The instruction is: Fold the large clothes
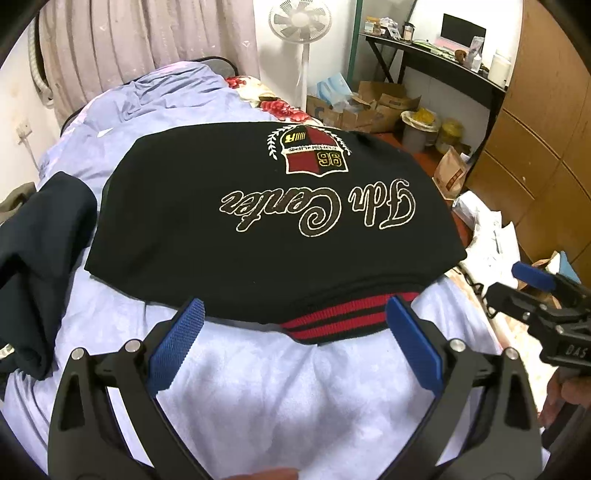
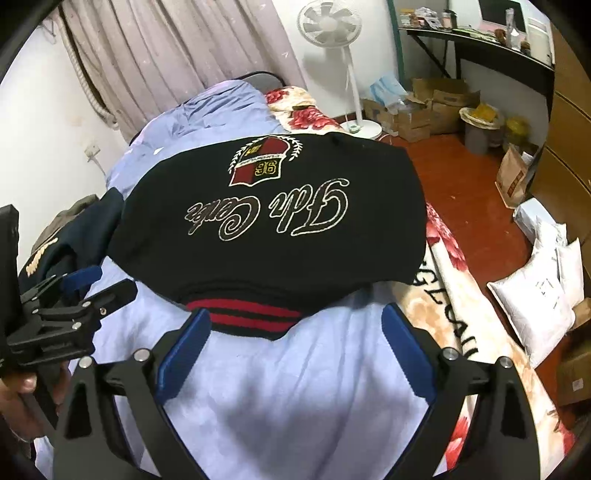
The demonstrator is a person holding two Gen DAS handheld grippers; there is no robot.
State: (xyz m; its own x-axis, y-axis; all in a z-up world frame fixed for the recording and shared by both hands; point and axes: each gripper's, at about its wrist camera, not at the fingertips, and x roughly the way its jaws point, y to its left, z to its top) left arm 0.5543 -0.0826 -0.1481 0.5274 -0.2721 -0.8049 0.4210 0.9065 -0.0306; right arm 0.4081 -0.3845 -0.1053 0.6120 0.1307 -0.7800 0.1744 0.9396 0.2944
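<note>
The black sweater [image 1: 266, 221] lies folded on the lilac bed sheet [image 1: 288, 387], in a compact rectangle across the bed. Its crest patch [image 1: 314, 151] and script lettering [image 1: 321, 210] face up and read upside down from my position. The red-and-black striped ribbed hem [image 1: 343, 323] sits at the near edge, pointing toward me.

My left gripper [image 1: 295, 314] hovers just short of that near edge. Its jaws are spread wide and hold nothing. The blue pads [image 1: 177, 347] flank the striped hem, the right pad just beside it. I cannot tell whether they touch the fabric.

My right gripper [image 2: 295, 325] is in the same condition: jaws wide apart, empty, positioned just in front of the hem [image 2: 245, 314].

A dark navy garment [image 1: 40, 258] lies bunched on the sheet to the left of the sweater. A floral blanket [image 2: 461, 325] runs along the bed's right side. A white standing fan [image 2: 332, 33] stands beyond the bed.
</note>
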